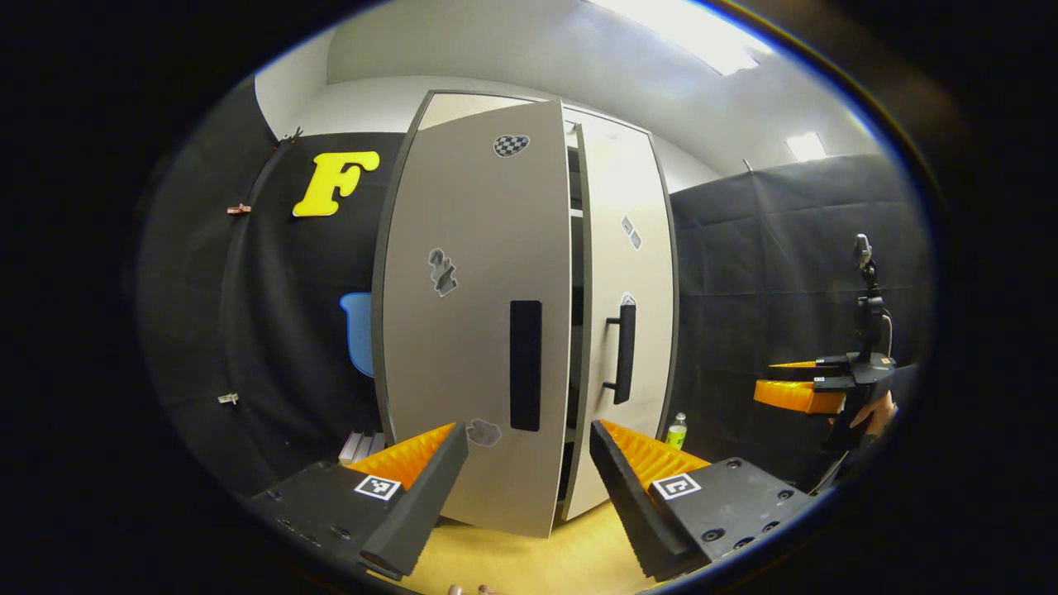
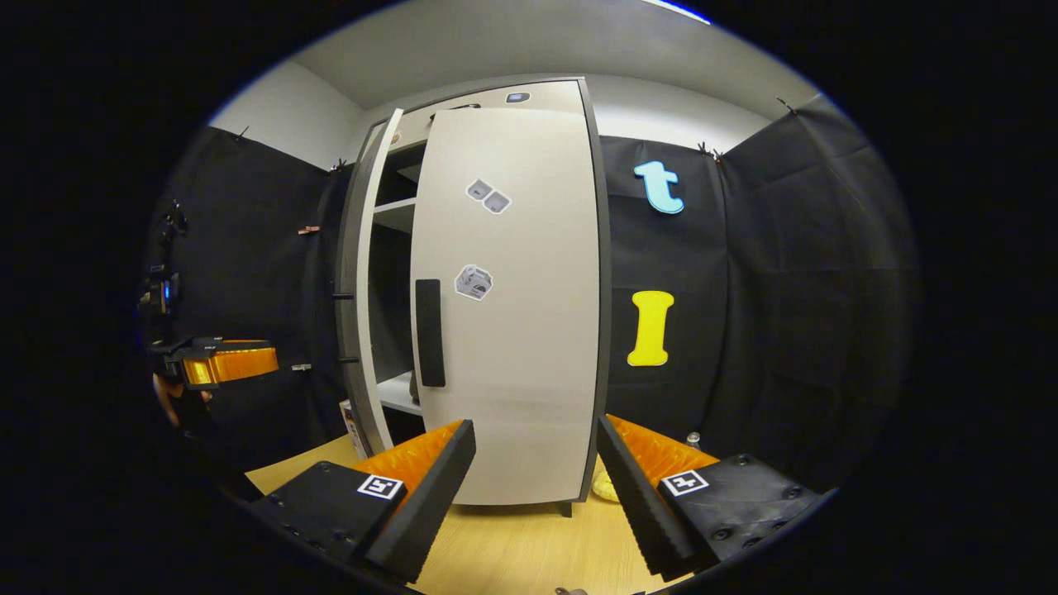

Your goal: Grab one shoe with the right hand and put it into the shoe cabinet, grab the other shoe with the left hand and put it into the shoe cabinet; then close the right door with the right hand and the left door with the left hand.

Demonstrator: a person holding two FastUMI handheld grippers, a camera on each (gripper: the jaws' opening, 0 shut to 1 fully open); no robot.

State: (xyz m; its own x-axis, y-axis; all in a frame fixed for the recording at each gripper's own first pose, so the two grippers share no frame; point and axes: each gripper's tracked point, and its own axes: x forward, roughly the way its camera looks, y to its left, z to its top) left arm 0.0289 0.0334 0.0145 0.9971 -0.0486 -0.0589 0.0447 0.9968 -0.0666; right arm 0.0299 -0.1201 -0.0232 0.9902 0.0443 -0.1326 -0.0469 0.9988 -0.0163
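both grippers face the tall shoe cabinet (image 1: 496, 330), jaws wide apart and holding nothing.

ahead of the left gripper (image 1: 529, 487) is the smooth, flat left door (image 1: 475, 347); ahead of the right gripper (image 2: 537, 487), the right door (image 2: 512, 330), above a pale wood floor (image 2: 512, 554).

A small bottle (image 1: 676, 430) with a green label stands on the wooden floor (image 1: 537, 562) beside the black cloth wall (image 1: 793, 273), under bright ceiling lights (image 1: 702, 33).
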